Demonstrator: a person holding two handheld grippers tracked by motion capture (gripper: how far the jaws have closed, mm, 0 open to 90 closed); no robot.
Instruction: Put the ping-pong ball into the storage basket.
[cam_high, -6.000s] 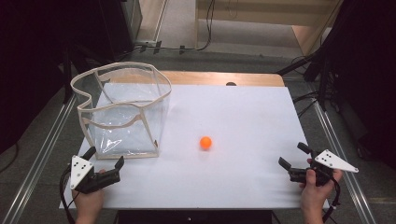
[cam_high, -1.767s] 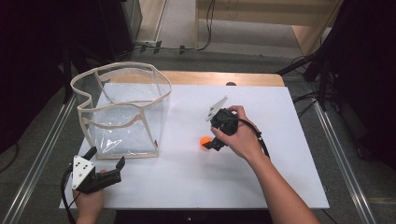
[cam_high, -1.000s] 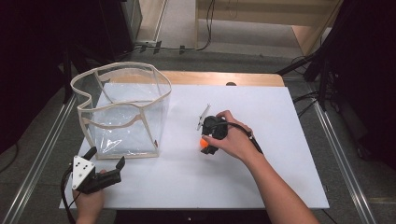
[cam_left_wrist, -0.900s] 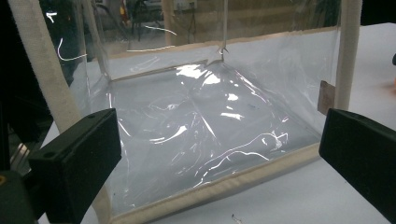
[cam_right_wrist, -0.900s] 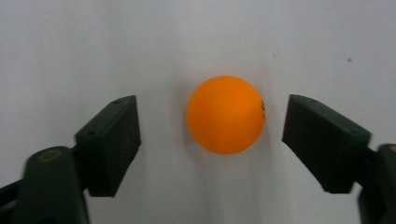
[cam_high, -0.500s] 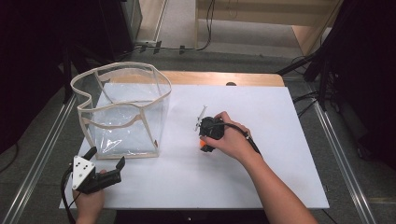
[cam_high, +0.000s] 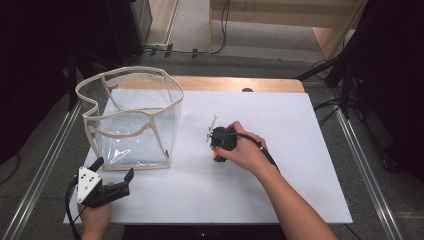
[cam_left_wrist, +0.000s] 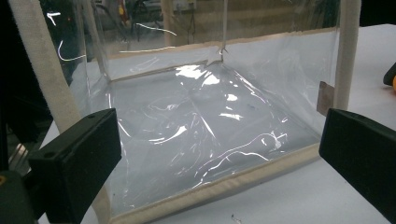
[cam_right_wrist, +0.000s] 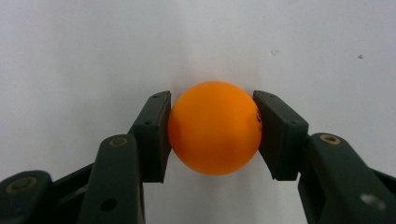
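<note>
On the white counter (cam_high: 280, 190), the right gripper (cam_right_wrist: 212, 135) has just closed its jaws on the small orange ball (cam_right_wrist: 214, 127); the left gripper (cam_high: 112, 185) rests with jaws open near the clear plastic bin (cam_high: 131, 120).

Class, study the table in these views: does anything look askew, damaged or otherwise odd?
Only the clear plastic bin: its cloth-trimmed rim sags unevenly and its walls are creased, so it looks slumped, not square. The orange ball sits cleanly clamped in the right gripper. Nothing looks spilled or broken.
</note>
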